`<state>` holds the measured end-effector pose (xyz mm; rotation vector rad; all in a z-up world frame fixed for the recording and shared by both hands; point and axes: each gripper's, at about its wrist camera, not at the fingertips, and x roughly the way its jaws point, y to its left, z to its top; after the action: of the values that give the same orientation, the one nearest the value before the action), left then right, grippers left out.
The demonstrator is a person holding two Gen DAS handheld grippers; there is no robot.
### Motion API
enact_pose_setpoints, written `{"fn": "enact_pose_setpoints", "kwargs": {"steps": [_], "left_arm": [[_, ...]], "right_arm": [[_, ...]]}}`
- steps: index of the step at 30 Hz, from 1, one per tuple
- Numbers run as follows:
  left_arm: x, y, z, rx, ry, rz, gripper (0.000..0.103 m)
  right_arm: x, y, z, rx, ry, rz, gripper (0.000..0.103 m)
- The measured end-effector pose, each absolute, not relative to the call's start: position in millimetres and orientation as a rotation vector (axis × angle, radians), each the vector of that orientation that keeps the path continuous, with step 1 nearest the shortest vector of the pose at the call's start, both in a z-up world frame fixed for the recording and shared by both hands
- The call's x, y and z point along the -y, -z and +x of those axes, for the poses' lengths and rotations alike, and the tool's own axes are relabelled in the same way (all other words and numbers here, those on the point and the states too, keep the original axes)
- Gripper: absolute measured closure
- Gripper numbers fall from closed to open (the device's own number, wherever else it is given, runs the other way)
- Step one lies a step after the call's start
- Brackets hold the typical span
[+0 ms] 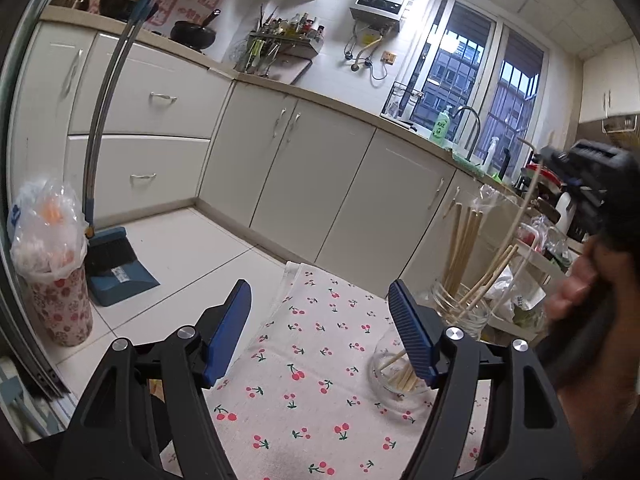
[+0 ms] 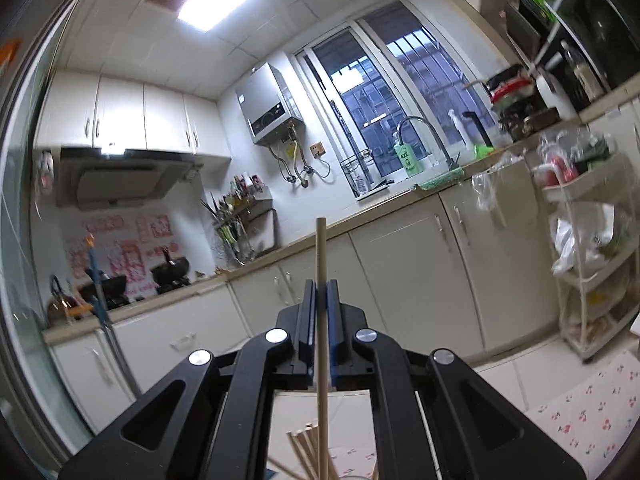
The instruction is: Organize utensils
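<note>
My left gripper point(image 1: 320, 320) is open and empty above a table with a cherry-print cloth point(image 1: 320, 380). A short glass jar point(image 1: 396, 376) with several wooden chopsticks stands by its right finger. A taller glass jar point(image 1: 464, 304) further right holds several upright chopsticks. My right gripper point(image 2: 320, 284) is shut on one wooden chopstick point(image 2: 321, 264), held upright well above the table. In the left wrist view the right gripper point(image 1: 588, 172) shows at the far right, with the chopstick point(image 1: 524, 208) hanging down toward the tall jar. More chopstick ends point(image 2: 306, 452) show below in the right wrist view.
White kitchen cabinets point(image 1: 304, 160) run behind the table. A bin with a plastic bag point(image 1: 52, 264) and a blue dustpan with broom point(image 1: 116, 264) stand on the floor at left. A white shelf rack point(image 2: 592, 264) with bags stands at right.
</note>
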<state>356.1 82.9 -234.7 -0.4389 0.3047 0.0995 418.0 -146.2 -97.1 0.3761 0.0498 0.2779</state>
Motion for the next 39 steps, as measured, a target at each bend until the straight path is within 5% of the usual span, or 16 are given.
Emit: {"fn": "enact_pose_setpoints", "kwargs": {"steps": [16, 20, 24, 28, 39], "left_arm": [[-84.1, 236.9, 359.8, -0.324, -0.107, -0.453, 0.031], [-81.9, 233.1, 359.9, -0.343, -0.105, -0.431, 0.029], [-77.5, 211.2, 347.7, -0.41, -0.071, -0.406, 0.019], [-64.2, 171.6, 319.5, -0.462, -0.033, -0.333, 0.011], [-12.4, 87.9, 220.6, -0.619, 0.002, -0.145, 0.008]], "right_arm": [[123.1, 155.7, 405.3, -0.193, -0.277, 0.213, 0.094], [141.4, 144.8, 380.4, -0.215, -0.259, 0.21, 0.078], [170.0, 118.1, 323.9, -0.246, -0.212, 0.204, 0.036], [194.4, 97.9, 252.5, -0.373, -0.117, 0.166, 0.009], [224.1, 63.8, 131.5, -0.615, -0.005, 0.209, 0.007]]}}
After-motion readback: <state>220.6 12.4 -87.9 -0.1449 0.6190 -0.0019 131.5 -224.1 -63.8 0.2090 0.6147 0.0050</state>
